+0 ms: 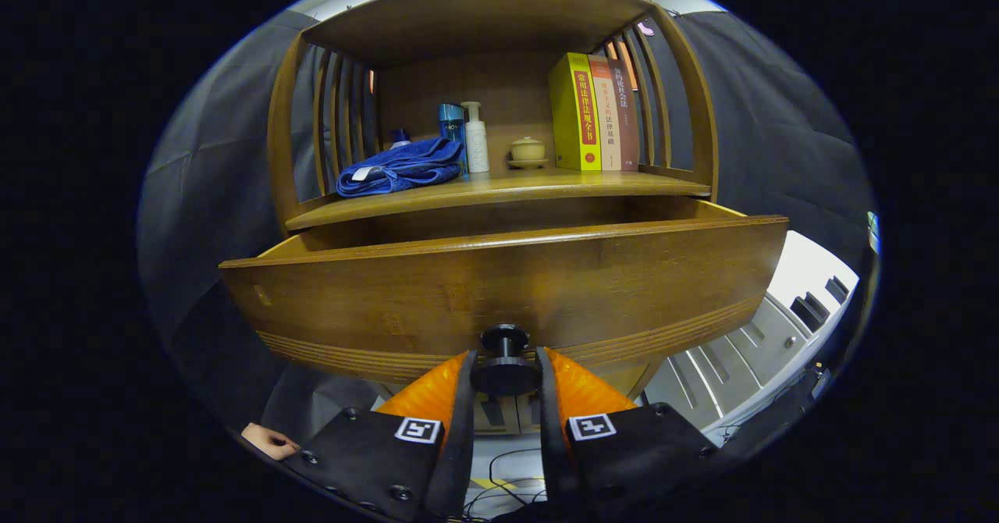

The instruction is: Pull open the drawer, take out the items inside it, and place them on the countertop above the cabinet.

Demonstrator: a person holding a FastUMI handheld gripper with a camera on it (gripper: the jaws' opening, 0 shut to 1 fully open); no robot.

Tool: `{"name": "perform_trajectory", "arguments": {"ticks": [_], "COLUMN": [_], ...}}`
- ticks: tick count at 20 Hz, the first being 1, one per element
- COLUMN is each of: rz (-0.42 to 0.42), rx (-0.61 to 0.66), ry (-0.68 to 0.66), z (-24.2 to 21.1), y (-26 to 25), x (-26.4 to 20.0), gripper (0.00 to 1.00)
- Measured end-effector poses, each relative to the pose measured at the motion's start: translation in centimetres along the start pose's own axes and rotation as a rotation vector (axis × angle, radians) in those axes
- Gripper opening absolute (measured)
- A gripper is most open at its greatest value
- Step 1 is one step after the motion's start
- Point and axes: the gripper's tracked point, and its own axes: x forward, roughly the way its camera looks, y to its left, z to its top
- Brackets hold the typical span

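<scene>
wooden drawer is standing pulled partway out under the counter, since the claw is clenching its dark knob from both sides. contents are hiding behind the tall front panel; towel and books are occupying the counter.

Even, moderate light; sharp centre; strong fisheye bending at edges; shelf recess shadowed.

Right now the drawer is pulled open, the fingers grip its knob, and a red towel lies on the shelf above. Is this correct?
Not quite: the towel is blue, not red, as the gripper view shows. The rest holds: the drawer is pulled open, and the gripper has its fingers closed on the knob, with the towel on the shelf above.
</scene>
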Motion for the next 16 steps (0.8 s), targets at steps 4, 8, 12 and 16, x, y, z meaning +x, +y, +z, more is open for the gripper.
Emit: {"name": "perform_trajectory", "arguments": {"ticks": [4,8,12,16], "rz": [0.004,0.014,0.015,0.008], "rx": [0.003,0.001,0.002,-0.006], "ry": [0.041,0.064,0.087,0.098], "z": [-1.8,-2.8,-3.9,-4.4], "y": [0.0,0.0,-0.1,-0.4], "x": [-2.2,-4.3,-5.8,-6.6], "gripper": [0.46,0.46,0.46,0.46]}}
